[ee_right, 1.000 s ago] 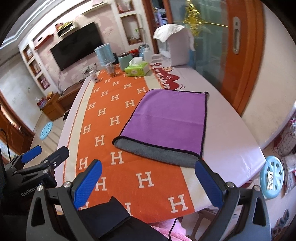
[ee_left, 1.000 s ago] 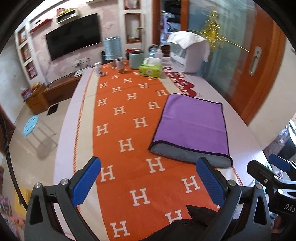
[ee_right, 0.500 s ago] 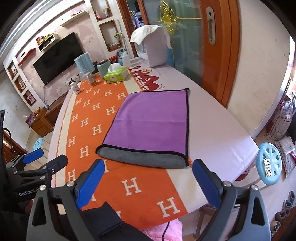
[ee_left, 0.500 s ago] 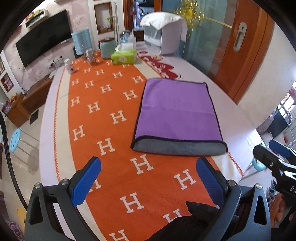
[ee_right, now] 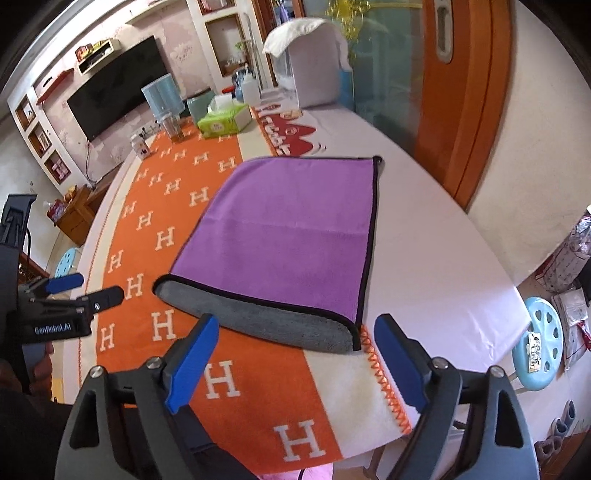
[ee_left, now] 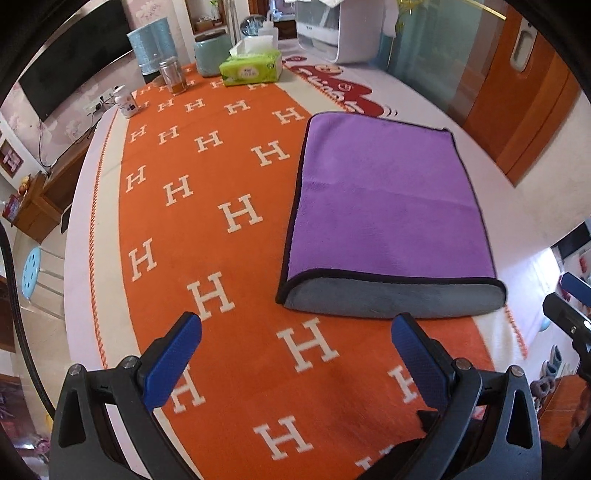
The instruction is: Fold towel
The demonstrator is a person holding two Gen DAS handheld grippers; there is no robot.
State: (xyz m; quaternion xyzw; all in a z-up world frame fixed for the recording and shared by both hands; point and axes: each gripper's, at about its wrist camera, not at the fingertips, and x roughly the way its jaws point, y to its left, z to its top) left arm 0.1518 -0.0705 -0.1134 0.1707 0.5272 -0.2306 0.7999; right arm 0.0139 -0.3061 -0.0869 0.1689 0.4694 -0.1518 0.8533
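Observation:
A purple towel (ee_left: 388, 206) with a grey underside and black trim lies folded in half on the orange H-patterned table runner (ee_left: 207, 229), its rounded grey fold facing me. It also shows in the right wrist view (ee_right: 288, 236). My left gripper (ee_left: 295, 354) is open and empty, just short of the towel's near left corner. My right gripper (ee_right: 295, 354) is open and empty, just short of the fold's near right end. The left gripper also shows at the left of the right wrist view (ee_right: 62, 295).
At the table's far end stand a green tissue box (ee_left: 251, 68), a glass jar (ee_left: 173, 75), a teal pot (ee_left: 212, 55), a blue container (ee_left: 153, 46) and a white appliance (ee_left: 343, 29). Blue stools (ee_right: 539, 339) stand beside the table. An orange door (ee_right: 461, 92) is on the right.
Both grippers have moved forward and lower toward the towel's near folded edge, which now looms larger. Both stay open. The towel has not moved.

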